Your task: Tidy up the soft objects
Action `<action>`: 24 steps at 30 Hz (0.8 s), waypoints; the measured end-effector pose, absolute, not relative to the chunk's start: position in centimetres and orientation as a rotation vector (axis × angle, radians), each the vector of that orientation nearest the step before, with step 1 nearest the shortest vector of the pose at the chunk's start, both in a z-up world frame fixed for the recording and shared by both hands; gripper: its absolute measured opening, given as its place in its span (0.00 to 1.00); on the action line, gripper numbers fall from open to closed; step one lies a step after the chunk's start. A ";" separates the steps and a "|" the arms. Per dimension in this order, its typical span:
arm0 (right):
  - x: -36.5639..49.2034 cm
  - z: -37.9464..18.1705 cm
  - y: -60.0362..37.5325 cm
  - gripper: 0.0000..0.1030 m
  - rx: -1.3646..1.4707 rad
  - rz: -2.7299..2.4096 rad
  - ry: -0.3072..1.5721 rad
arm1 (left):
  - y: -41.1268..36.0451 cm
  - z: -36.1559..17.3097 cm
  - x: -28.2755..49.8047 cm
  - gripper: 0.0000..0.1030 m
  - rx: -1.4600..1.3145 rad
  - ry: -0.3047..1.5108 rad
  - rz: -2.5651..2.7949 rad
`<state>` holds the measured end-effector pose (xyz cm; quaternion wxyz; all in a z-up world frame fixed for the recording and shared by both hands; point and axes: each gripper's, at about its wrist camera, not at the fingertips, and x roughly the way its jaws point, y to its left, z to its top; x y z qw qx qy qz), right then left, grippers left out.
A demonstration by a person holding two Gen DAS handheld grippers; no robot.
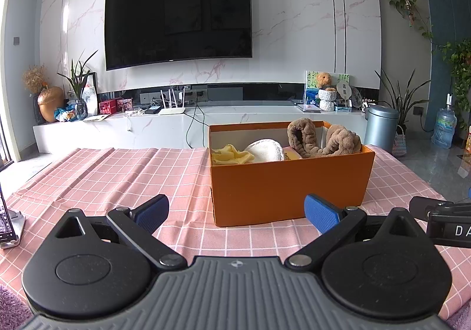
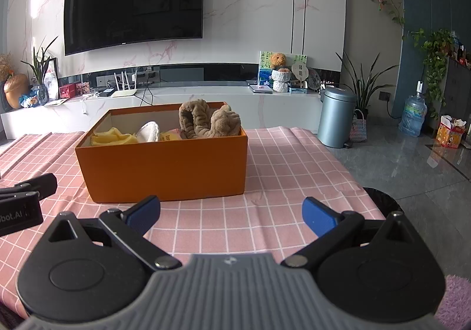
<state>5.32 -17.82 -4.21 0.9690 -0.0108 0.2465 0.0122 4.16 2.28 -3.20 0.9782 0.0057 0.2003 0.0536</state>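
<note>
Orange box (image 2: 164,165) sits on the table (image 2: 279,182), long side running left-right, brown plush (image 2: 209,121) poking up at its right end. Left gripper (image 1: 235,212) and right gripper (image 2: 231,212) fingers spread wide, holding nothing.

The left gripper (image 1: 237,213) and the right gripper (image 2: 231,213) both hover level and side by side, near each other, each with its blue-padded fingers (image 1: 154,212) spread wide apart and gripping nothing, both pointing forward the same way.
</note>
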 end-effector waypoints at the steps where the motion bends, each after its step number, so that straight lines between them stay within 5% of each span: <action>1: 5.3 -4.2 -17.8 0.98 -0.022 0.025 0.499 | 2.3 -3.2 4.2 1.00 0.011 0.403 0.108; 24: 5.3 -4.2 -17.7 0.98 -0.017 0.026 0.503 | 2.4 -3.3 4.0 1.00 0.010 0.406 0.110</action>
